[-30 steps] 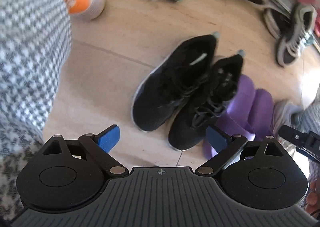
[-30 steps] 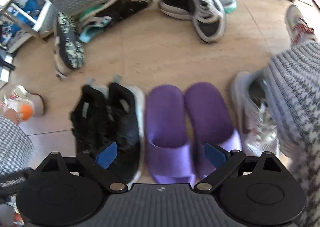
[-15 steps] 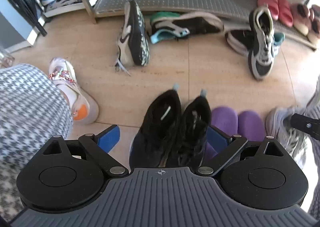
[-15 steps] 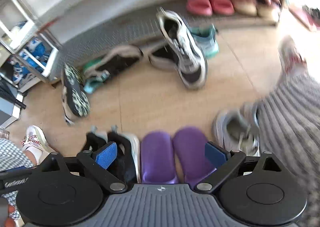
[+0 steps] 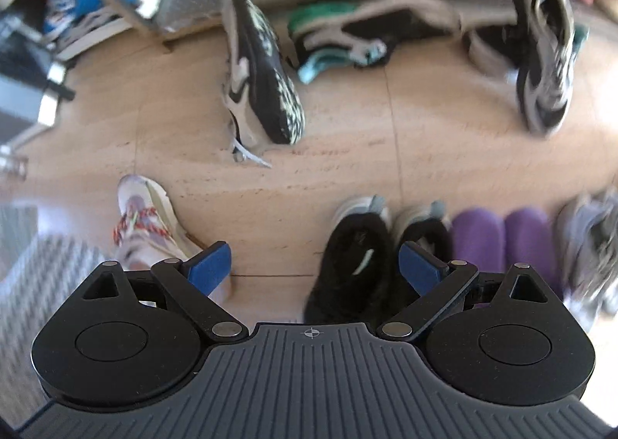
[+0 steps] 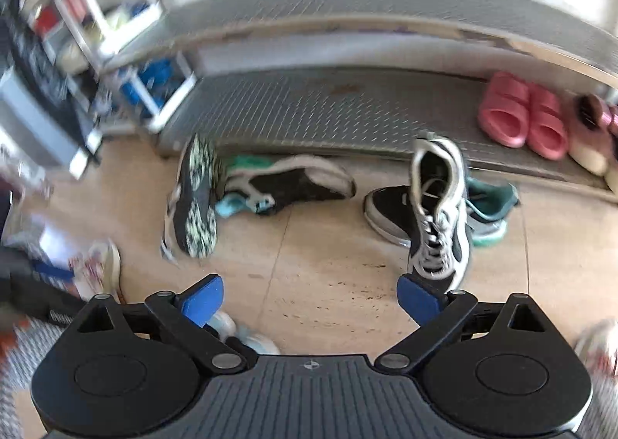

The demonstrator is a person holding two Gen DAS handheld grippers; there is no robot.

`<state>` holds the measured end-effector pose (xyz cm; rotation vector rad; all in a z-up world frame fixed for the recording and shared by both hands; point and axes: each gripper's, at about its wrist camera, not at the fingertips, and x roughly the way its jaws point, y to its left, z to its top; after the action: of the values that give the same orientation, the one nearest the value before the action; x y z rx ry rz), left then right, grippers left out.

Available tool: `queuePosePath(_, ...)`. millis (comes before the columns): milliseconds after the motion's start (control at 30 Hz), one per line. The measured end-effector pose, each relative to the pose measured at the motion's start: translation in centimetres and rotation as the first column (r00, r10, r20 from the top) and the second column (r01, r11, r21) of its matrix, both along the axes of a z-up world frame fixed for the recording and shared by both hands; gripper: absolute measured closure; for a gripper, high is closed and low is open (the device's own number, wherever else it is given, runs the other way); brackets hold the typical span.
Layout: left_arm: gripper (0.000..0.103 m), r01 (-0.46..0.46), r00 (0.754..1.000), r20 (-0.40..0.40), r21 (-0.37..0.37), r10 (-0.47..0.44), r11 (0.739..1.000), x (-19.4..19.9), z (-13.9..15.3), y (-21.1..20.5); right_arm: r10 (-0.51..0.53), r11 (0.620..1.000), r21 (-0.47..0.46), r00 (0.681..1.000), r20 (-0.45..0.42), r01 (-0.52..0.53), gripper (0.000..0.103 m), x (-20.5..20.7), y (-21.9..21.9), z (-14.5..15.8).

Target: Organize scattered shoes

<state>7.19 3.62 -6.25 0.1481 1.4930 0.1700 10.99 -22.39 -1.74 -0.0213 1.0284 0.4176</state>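
- Near the person's feet, the black sneakers (image 5: 355, 257) and purple slippers (image 5: 502, 234) now sit paired in a row on the floor.
- Both views have tilted up toward the scattered shoes (image 6: 440, 215) by the shelf (image 6: 347, 106).
- Left claw (image 5: 314, 265) and right claw (image 6: 309, 296) gape wide, empty, likely seeking the next pair.

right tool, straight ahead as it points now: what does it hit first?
Probably bare floor. The right tool is open and empty, with nothing between the fingers. Further on sit the scattered sneakers and the rack. Depth is hard to judge.

Matt beige floor tiles (image 5: 347, 137), perforated grey metal shelf (image 6: 347, 106), smooth pink rubbery slides (image 6: 521, 112).
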Motion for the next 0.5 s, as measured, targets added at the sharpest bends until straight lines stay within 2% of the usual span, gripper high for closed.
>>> queuePosePath(67, 0.006, -0.003, 1.000, 0.031, 0.009, 0.003, 1.000, 1.3, -1.3, 0.7, 0.002, 1.000, -0.006, 1.000, -0.002, -0.002, 0.004, 1.4, -0.2, -1.5)
queuePosePath(167, 0.007, -0.044, 0.995, 0.089, -0.007, 0.044, 0.999, 2.9, -3.0, 1.6, -0.064, 0.998, -0.010, 0.997, -0.036, 0.064, 0.006, 1.9, -0.9, -3.6)
queuePosePath(233, 0.007, -0.091, 0.989, 0.112, -0.050, 0.096, 0.995, 4.8, -3.3, 1.5, -0.112, 0.994, -0.020, 0.984, -0.138, 0.110, 0.007, 2.6, -1.4, -5.2)
queuePosePath(333, 0.007, -0.018, 0.979, 0.199, -0.097, 0.037, 0.995, 7.6, -2.1, 0.8, -0.120, 0.993, -0.017, 0.981, -0.150, 0.119, 0.007, 3.4, -1.4, -5.1)
queuePosePath(433, 0.005, 0.036, 0.960, 0.280, -0.014, -0.031, 0.999, 9.9, -1.5, 0.7, -0.134, 0.991, -0.020, 0.979, -0.155, 0.132, 0.006, 4.1, -1.3, -4.8)
queuePosePath(500, 0.005, -0.001, 0.955, 0.296, 0.018, -0.004, 1.000, 11.2, -2.4, 1.8, -0.149, 0.988, 0.004, 0.971, -0.189, 0.152, 0.006, 4.5, -1.3, -4.9)
